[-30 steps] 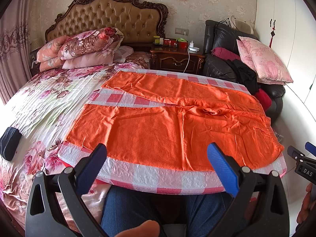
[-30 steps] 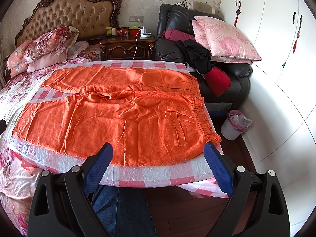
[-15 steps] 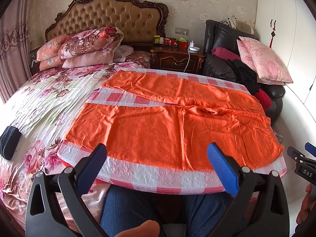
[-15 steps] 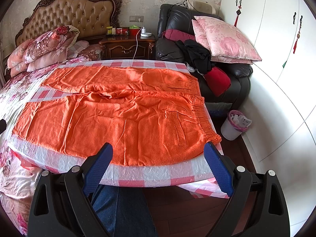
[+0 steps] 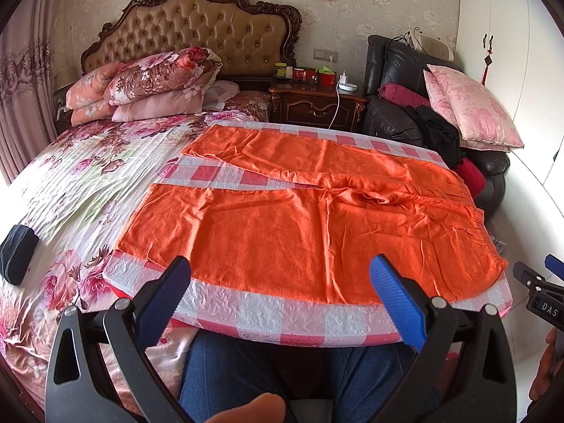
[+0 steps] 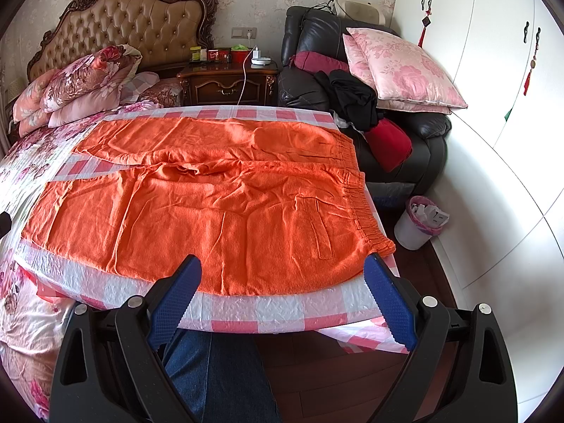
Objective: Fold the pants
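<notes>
— Orange pants [image 5: 299,225] fill the middle of both frames, spread flat and unfolded on a pink-and-white checked cloth [image 5: 268,306] over the bed. Where does the waistband sit?

— At the right of the frame, gathered elastic beside the cloth's right edge. Both legs run toward the left, with a strip of checked cloth showing between them.

— And the left gripper [image 5: 282,282]?

— At the bottom centre of its view, blue fingers spread wide apart, holding nothing, just short of the cloth's near edge.

— The right gripper [image 6: 283,282]?

— Same: fingers wide apart, empty, low in the frame. Its right fingertip [image 6: 375,268] overlaps the waistband's near corner in the picture; contact I cannot tell.

— Anything behind?

— A tufted headboard [image 5: 197,31] at upper left, a dark armchair [image 6: 416,134] with a pink pillow [image 6: 405,67] at upper right, and a small bin [image 6: 419,222] on the floor at the right.
</notes>
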Available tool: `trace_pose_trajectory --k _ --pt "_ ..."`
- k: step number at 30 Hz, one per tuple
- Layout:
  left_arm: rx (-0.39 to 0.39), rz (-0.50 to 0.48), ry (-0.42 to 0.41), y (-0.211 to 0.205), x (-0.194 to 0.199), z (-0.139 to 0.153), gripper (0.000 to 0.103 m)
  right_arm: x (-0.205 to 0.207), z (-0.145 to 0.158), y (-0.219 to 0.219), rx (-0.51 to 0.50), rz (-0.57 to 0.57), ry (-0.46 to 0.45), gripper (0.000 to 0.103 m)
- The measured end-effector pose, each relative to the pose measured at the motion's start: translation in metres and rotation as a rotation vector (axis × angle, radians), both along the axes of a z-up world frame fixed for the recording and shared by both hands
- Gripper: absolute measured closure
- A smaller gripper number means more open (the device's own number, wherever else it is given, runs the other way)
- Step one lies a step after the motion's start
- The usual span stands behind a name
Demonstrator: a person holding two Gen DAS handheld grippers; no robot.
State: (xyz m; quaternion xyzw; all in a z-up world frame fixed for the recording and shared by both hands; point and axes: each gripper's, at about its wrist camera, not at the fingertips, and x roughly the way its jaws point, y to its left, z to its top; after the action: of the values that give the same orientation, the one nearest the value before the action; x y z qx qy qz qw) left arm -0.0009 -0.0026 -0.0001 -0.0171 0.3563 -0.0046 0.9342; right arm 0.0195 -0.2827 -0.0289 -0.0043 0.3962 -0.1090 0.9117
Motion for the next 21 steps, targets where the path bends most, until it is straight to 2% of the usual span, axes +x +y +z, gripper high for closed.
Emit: trace_pose_trajectory --k 9,14,17,19,21 --pt "-0.004 0.000 0.002 0.001 0.000 -0.001 0.001 0.001 -0.001 0.000 0.003 0.001 0.004 0.013" --pt "-0.070 -0.023 0.029 0.006 0.005 -0.011 0.001 0.016 -0.011 -0.025 0.120 0.015 0.040 0.011" --pt "-0.112 -0.063 0.062 0.006 0.013 -0.026 0.001 0.048 -0.013 -0.052 0.107 -0.019 0.068 0.011" --pt "-0.124 -0.085 0.082 0.006 0.021 -0.042 0.001 0.084 -0.016 -0.079 0.094 -0.047 0.103 0.011" --pt "-0.156 -0.112 0.108 0.004 0.027 -0.055 0.002 0.135 -0.027 -0.109 0.102 -0.079 0.177 0.011"
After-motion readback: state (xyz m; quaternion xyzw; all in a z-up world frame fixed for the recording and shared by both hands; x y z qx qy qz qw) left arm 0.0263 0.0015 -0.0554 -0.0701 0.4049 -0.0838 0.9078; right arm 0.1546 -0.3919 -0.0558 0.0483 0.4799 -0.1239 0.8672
